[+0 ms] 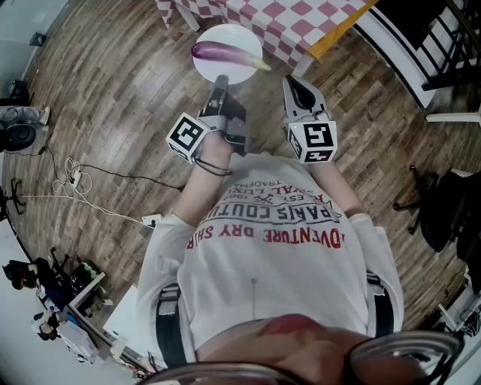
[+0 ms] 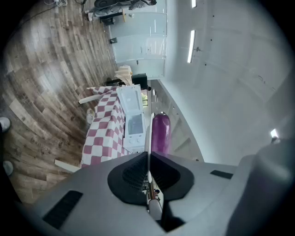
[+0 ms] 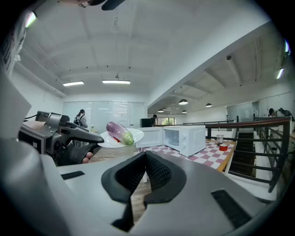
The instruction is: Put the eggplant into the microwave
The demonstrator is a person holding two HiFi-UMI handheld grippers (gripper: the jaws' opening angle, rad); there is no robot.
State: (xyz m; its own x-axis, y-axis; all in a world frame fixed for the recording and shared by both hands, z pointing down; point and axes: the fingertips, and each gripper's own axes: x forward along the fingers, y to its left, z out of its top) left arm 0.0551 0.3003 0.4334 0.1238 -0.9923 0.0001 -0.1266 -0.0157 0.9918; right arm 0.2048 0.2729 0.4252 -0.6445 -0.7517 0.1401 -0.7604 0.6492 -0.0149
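A purple eggplant with a green stem end lies on a white plate. My left gripper is shut on the plate's near rim and holds it level above the wood floor. In the left gripper view the plate shows edge-on between the jaws, with the eggplant beyond. The white microwave stands on the checked table with its door swung open. My right gripper is shut and empty beside the plate. Its view shows the eggplant, plate, left gripper and microwave.
The red-and-white checked table lies just ahead of the plate. A small red object sits on the table's right part. A dark railing runs along the right. Cables lie on the floor at left, and a black chair stands at right.
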